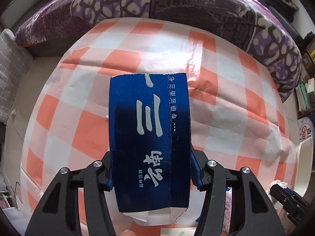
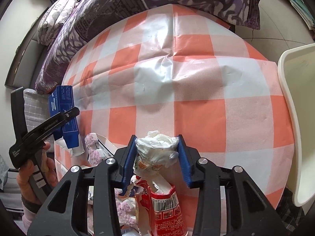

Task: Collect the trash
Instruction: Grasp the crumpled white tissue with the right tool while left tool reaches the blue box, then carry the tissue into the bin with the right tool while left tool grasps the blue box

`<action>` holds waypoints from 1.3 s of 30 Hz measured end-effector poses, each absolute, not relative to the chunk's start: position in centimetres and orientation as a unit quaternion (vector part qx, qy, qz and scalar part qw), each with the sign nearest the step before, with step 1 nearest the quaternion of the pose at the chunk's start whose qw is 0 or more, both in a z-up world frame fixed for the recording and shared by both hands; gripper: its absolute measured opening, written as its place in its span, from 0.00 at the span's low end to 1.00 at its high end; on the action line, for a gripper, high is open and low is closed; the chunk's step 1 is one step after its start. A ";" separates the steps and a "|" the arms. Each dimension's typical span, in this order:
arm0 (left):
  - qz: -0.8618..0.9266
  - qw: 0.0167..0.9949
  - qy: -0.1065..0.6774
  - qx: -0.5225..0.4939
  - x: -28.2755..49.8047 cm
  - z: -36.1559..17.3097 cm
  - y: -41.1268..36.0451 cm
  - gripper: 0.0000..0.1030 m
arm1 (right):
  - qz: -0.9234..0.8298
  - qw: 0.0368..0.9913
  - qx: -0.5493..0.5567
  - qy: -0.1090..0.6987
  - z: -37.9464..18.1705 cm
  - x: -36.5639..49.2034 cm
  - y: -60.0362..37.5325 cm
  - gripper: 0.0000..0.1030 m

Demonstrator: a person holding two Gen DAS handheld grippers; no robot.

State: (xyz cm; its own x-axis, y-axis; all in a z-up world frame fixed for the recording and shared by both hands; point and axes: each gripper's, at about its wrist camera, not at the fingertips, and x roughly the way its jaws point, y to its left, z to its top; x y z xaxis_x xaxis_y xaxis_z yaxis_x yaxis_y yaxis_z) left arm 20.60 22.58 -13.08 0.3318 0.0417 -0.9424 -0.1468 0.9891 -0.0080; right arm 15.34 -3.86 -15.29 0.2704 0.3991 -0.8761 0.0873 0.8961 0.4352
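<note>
The left hand-held gripper (image 1: 150,174) has its blue pads pressed against both long sides of a dark blue carton (image 1: 149,137) with white lettering, holding it above the orange-and-white checked surface (image 1: 226,102). The carton's far end is open, and its near end shows white flaps.

The right hand-held gripper (image 2: 157,161) is closed to a narrow gap on a crumpled white tissue wad (image 2: 157,145), with both pads touching it. Just below the wad, nearer the camera, lies a torn red wrapper (image 2: 167,206) with a barcode, beside pink fluffy scraps (image 2: 92,149) and papers at the surface's near edge.

Beyond the surface, a purple patterned blanket (image 1: 196,5) lies along its far side. A cream chair (image 2: 301,118) stands at its right edge.
</note>
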 end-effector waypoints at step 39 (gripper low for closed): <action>0.087 0.934 0.344 -0.038 7.1 0.2 5.4 0.52 | -0.036 0.922 0.145 0.356 -1.5 8.9 -17.7 0.32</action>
